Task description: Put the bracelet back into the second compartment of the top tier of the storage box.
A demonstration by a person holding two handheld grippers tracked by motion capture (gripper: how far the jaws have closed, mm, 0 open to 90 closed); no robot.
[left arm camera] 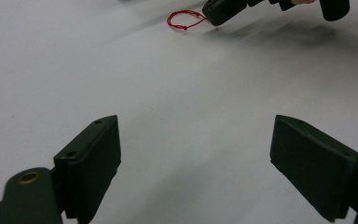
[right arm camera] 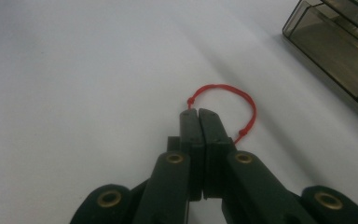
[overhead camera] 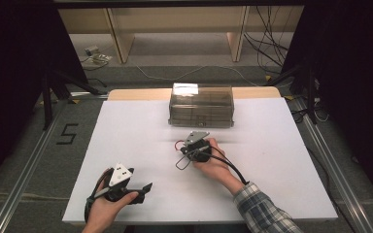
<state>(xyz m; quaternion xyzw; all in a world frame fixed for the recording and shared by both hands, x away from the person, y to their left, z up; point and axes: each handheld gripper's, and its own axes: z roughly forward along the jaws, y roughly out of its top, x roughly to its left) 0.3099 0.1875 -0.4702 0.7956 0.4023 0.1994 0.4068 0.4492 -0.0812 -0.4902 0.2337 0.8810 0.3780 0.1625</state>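
The right gripper (right arm camera: 199, 112), jaws clenched on the red loop (right arm camera: 242, 100), sits just before the box (overhead camera: 201, 104); the left gripper (left arm camera: 196, 154), jaws released, lies well farther from it.

Hidden bits

I can't see part of the red string loop (right arm camera: 242, 105); it goes under my right gripper (right arm camera: 198, 112). The clear box (right arm camera: 340, 46) is cut off at the edge.
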